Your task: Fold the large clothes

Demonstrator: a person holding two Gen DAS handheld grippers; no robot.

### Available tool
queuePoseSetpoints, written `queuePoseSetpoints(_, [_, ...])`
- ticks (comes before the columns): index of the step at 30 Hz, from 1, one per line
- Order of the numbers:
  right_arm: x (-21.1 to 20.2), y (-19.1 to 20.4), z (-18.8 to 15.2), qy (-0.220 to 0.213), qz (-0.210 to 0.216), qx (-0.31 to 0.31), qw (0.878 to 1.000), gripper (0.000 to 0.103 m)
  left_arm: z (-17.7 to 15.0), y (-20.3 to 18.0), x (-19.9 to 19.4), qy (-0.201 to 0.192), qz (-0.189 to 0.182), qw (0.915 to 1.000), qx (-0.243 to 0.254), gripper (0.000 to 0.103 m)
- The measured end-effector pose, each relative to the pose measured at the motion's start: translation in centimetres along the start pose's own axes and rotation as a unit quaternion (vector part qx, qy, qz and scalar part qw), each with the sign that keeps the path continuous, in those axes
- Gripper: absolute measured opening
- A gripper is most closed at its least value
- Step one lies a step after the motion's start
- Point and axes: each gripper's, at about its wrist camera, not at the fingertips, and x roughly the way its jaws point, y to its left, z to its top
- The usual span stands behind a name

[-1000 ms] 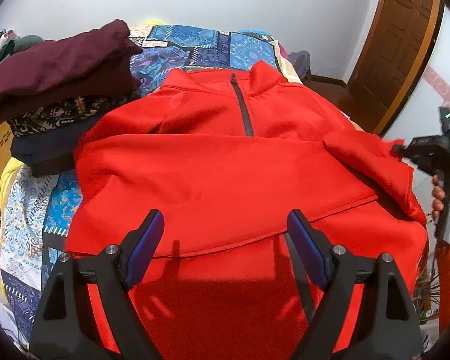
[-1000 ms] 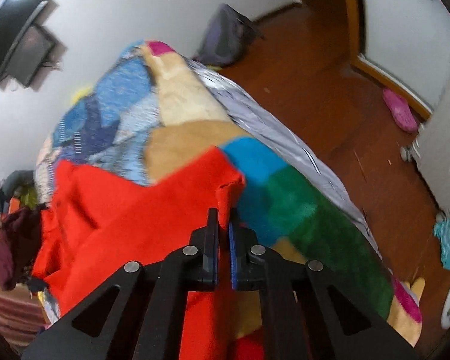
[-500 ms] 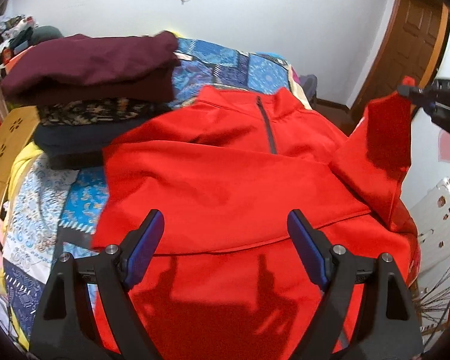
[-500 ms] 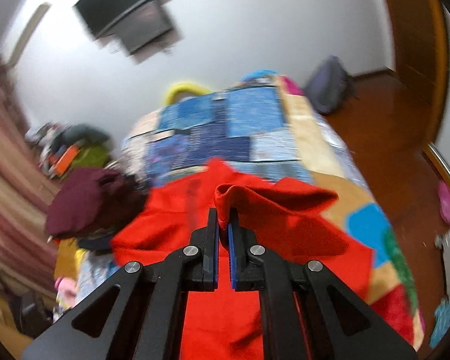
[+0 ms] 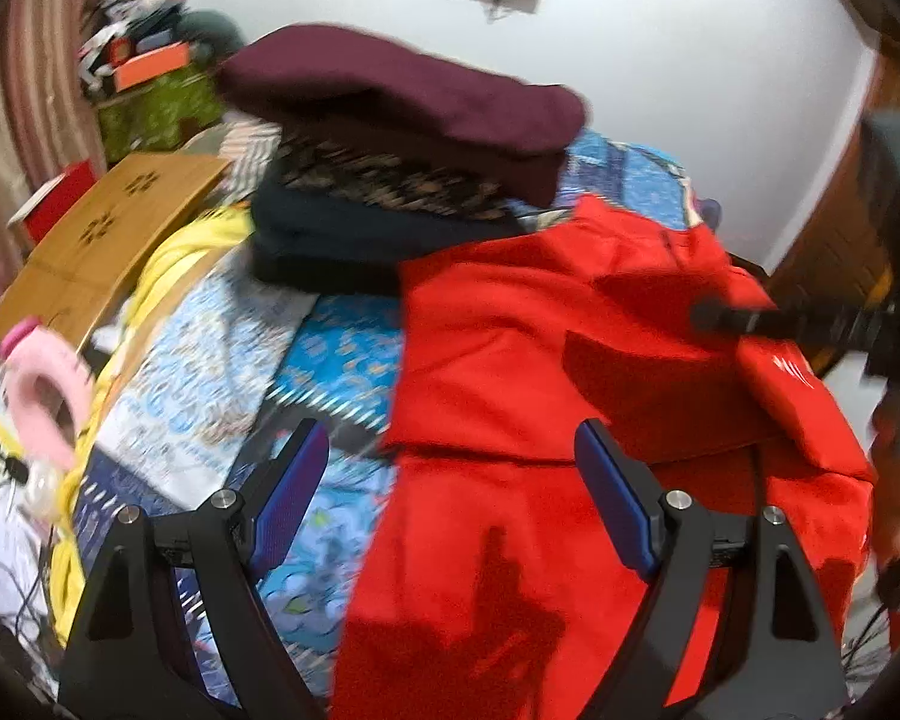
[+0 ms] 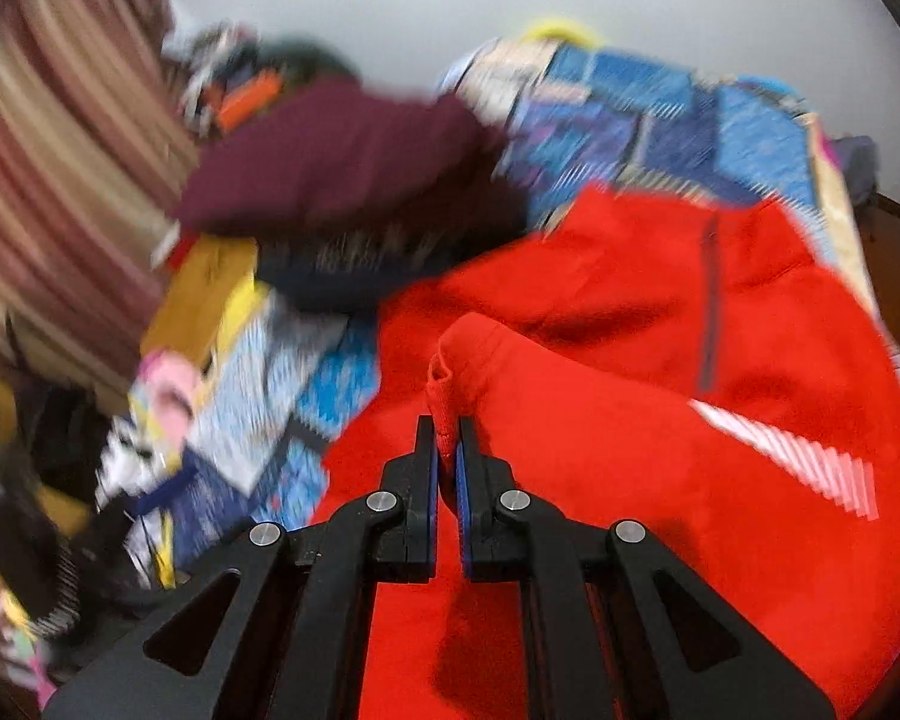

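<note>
A red zip-neck jacket (image 5: pixel 510 348) lies spread on the patterned bed cover (image 5: pixel 222 354), one sleeve folded across its chest. My right gripper (image 6: pixel 447 444) is shut on the cuff of the other red sleeve (image 6: pixel 570 396) and holds it over the jacket's body; it also shows in the left wrist view (image 5: pixel 750 318) at the right. My left gripper (image 5: pixel 450 480) is open and empty, hovering over the jacket's lower left edge.
A stack of folded clothes with a maroon garment (image 5: pixel 402 90) on top sits on the bed behind the jacket, also in the right wrist view (image 6: pixel 330 162). A wooden board (image 5: pixel 108 234) and a pink fluffy item (image 5: pixel 48 384) lie left. A door (image 5: pixel 834 228) stands right.
My right gripper has carried the sleeve from the bed's right side up and leftward across the jacket. My left gripper has swung left, so the jacket sits more to the right in its view.
</note>
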Motion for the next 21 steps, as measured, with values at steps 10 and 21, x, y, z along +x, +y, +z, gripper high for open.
queuePoseSetpoints(10, [7.2,1.6,-4.7,0.145,-0.019,-0.039,0.988,0.016,-2.4,2.5,0.7,0.031,0.015,0.9989,-0.030,0.084])
queuePoseSetpoints(21, [2.2,1.2,-5.1,0.119,-0.017,-0.089,0.989,0.042,-2.5,-0.1,1.9,0.060,-0.027,0.9973,-0.033,0.084])
